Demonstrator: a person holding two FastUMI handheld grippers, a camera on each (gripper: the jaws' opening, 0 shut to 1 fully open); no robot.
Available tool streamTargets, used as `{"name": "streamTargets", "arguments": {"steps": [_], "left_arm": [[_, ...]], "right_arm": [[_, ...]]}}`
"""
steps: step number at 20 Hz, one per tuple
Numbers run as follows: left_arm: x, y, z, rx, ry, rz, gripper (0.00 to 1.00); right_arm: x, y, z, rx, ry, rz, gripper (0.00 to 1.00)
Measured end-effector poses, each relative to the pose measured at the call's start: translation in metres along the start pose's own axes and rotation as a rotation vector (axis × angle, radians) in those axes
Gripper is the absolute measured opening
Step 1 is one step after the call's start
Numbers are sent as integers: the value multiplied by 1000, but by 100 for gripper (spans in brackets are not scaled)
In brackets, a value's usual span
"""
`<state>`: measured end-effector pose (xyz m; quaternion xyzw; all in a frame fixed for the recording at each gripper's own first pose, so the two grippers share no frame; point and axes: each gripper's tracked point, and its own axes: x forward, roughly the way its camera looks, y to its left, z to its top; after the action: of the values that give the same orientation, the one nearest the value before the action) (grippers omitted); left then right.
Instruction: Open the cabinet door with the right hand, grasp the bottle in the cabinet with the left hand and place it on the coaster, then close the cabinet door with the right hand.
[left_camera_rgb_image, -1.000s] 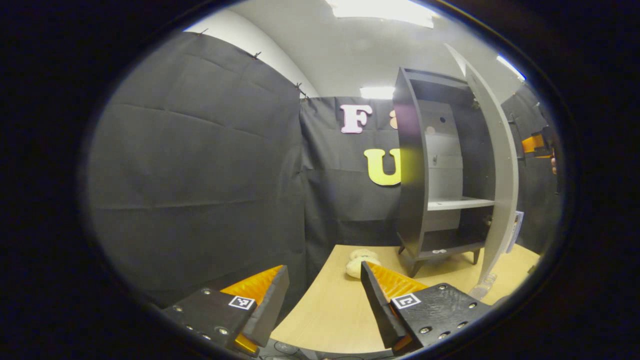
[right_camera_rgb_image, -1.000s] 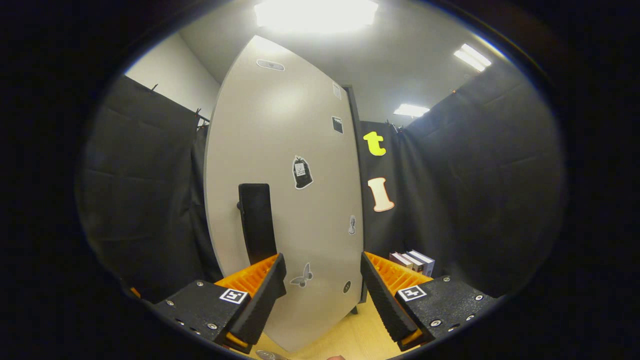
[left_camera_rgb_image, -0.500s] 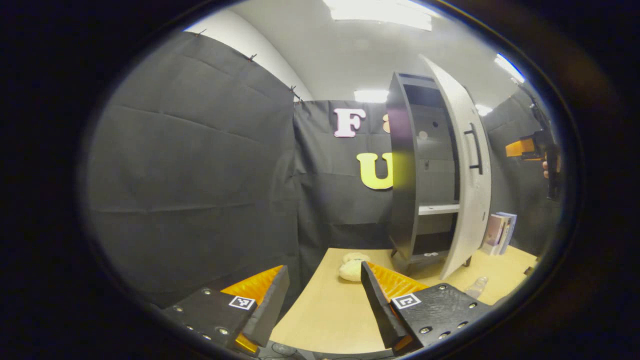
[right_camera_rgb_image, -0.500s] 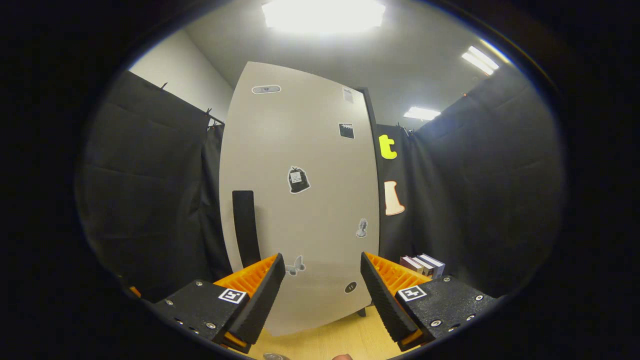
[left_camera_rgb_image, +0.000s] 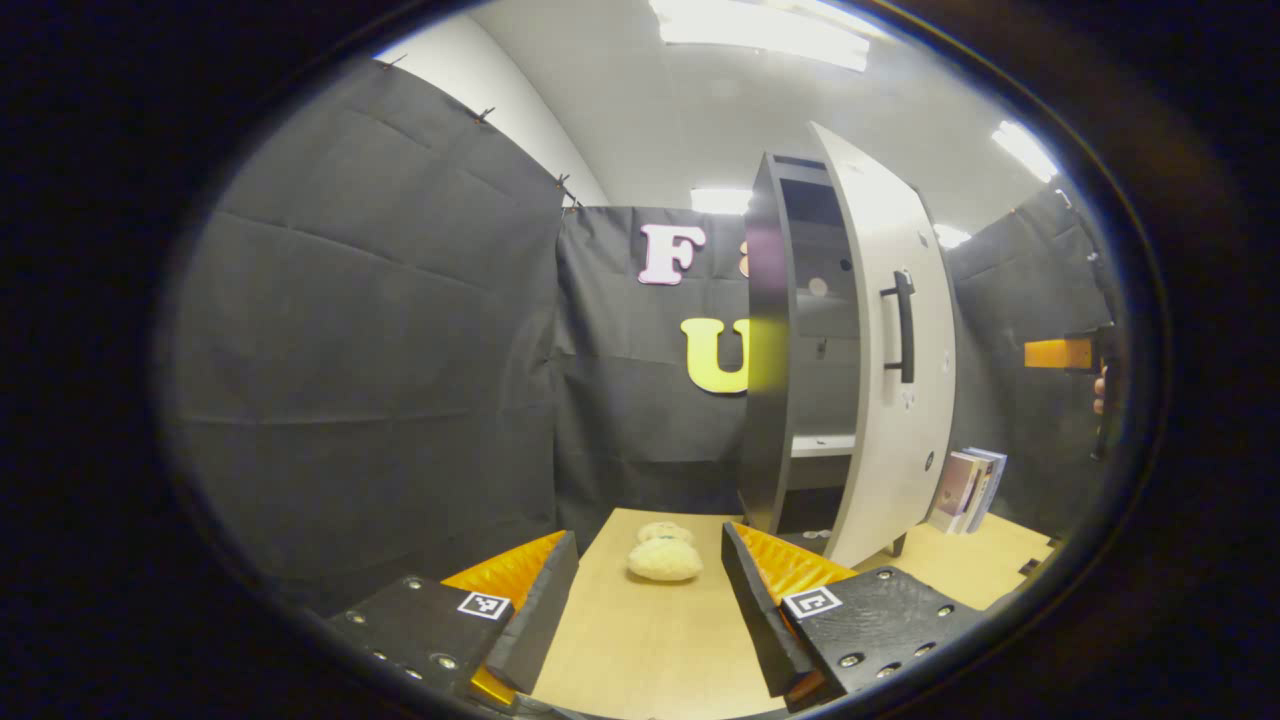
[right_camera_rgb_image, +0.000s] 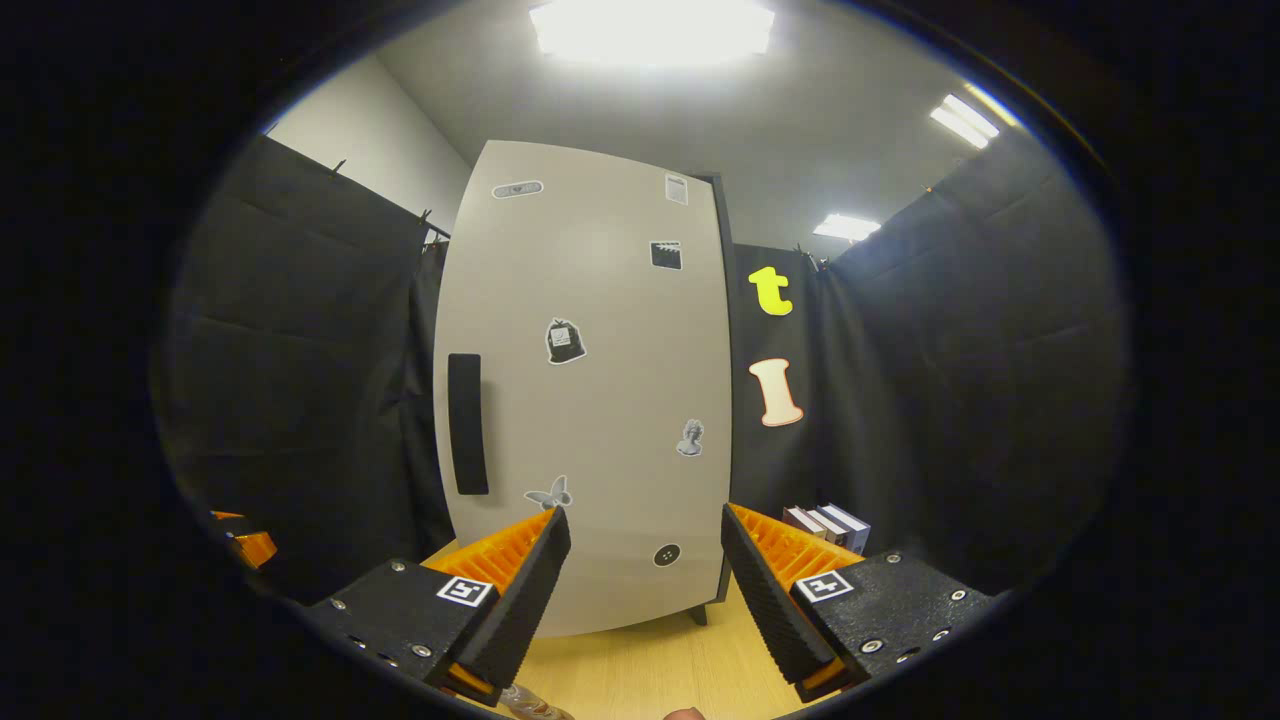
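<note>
A light wooden table (left_camera_rgb_image: 650, 640) is seen in the left gripper view, set against the black cloth wall. On it stands a dark cabinet (left_camera_rgb_image: 768, 400) on short legs, its pale door (left_camera_rgb_image: 885, 380) partly ajar. Just in front of the cabinet, a cream plush toy (left_camera_rgb_image: 664, 556) lies on the tabletop — apart from the cabinet's base. A few books (left_camera_rgb_image: 968, 488) are stood upright on the table beside the cabinet, on the door's far side. In the right gripper view, the same tabletop (right_camera_rgb_image: 650, 665) is seen below the door (right_camera_rgb_image: 590, 400), and a clear bottle (right_camera_rgb_image: 528, 703) — barely visible at the lower edge — stands on it.
</note>
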<state>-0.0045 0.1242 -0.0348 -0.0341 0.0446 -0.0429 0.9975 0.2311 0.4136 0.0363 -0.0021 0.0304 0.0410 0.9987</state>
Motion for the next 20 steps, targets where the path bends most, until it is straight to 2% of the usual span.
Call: {"name": "streamTargets", "arguments": {"steps": [1,2,3,5,7,8,13,14,20], "left_arm": [[2,-11,2,-3,-2,-3,83],[4,-21,6,-3,-8,-6,88],[7,-32,10,3,-13,-7,78],[9,-56,19,19,-26,-8,78],[14,-78,32,32,-46,-14,88],[14,-89,37,37,-51,-16,78],[9,-136,46,49,-65,-16,78],[7,-143,47,56,-66,-14,83],[3,-175,49,59,-61,-1,87]], "right_arm": [[-3,-9,0,-4,-7,2,94],[-6,-18,1,-8,-14,4,94],[-8,-27,1,-11,-20,3,94],[-14,-46,0,-11,-25,3,94],[-18,-66,-3,-2,-26,2,94],[-19,-75,-6,6,-20,3,94],[-24,-118,-23,46,18,2,94],[-25,-125,-26,53,22,2,94],[-33,-150,-39,77,30,5,94]]}}
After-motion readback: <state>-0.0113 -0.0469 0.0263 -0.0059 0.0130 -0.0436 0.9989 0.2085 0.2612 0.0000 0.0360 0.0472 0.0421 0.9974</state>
